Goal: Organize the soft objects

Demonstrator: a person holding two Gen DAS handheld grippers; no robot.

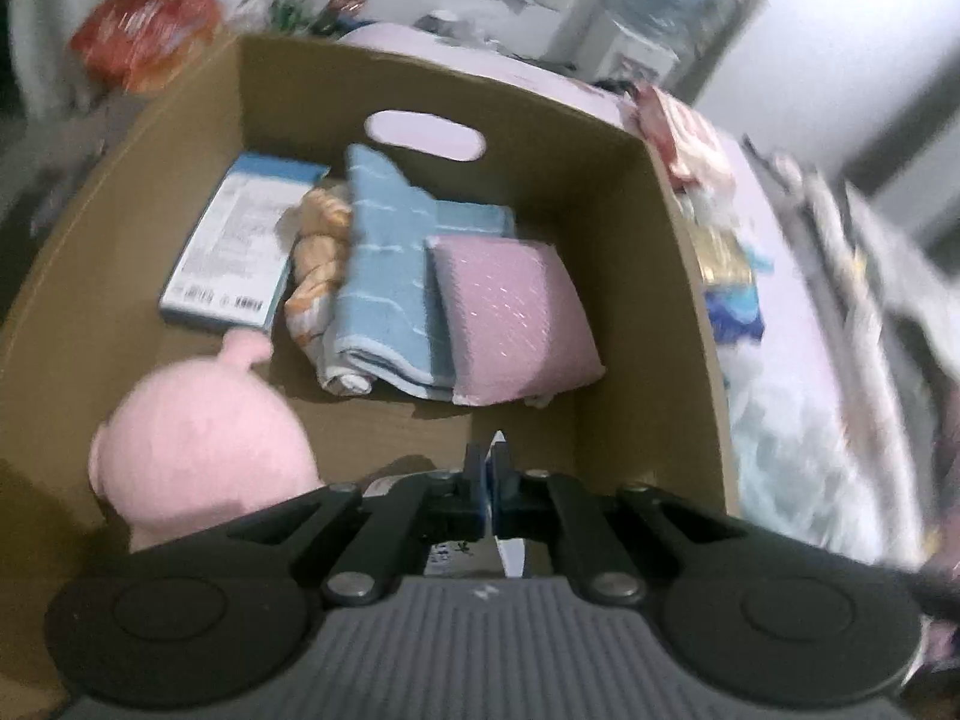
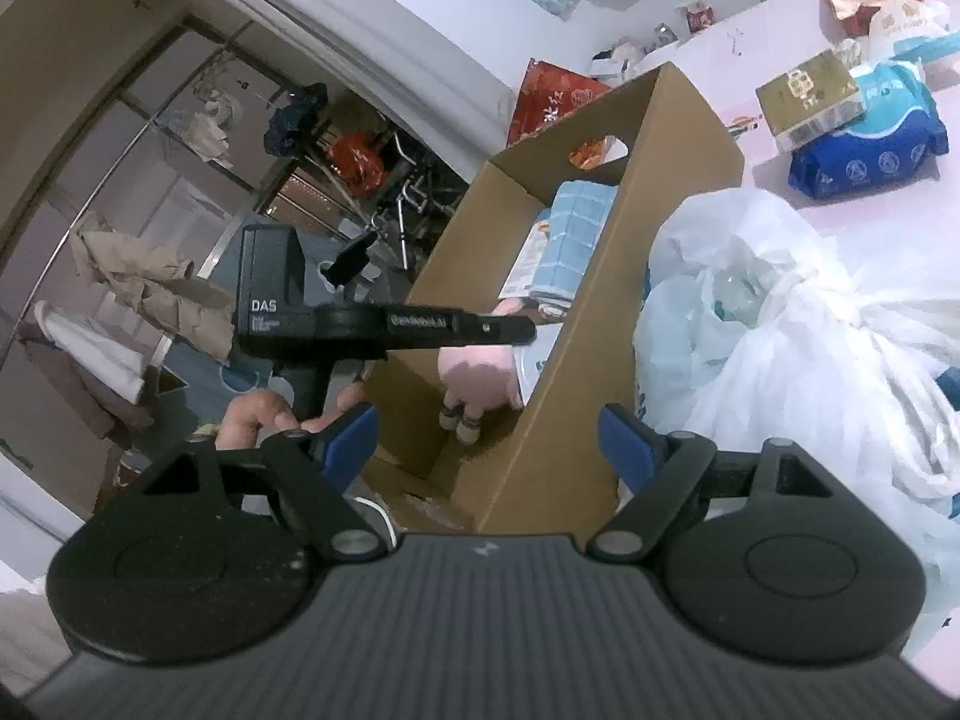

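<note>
An open cardboard box (image 1: 678, 240) (image 2: 600, 330) holds a folded blue towel (image 1: 390, 276) (image 2: 576, 222), a pink pad (image 1: 510, 324), an orange patterned cloth (image 1: 318, 264) and a flat blue-and-white package (image 1: 234, 246). A pink plush toy (image 1: 204, 450) (image 2: 480, 372) sits in the box's near left corner. My left gripper (image 1: 493, 468) (image 2: 528, 330) hovers over the box beside the plush, jaws shut. A white sliver shows at their seam; whether it is pinched I cannot tell. My right gripper (image 2: 489, 450) stays open outside the box's near corner, holding nothing.
A crumpled white plastic bag (image 2: 780, 330) lies right of the box on the pink surface. Behind it are a blue packet (image 2: 870, 150) and a gold carton (image 2: 804, 96). A red bag (image 2: 552, 102) (image 1: 144, 30) stands past the box. A hand (image 2: 258, 414) grips the left tool's handle.
</note>
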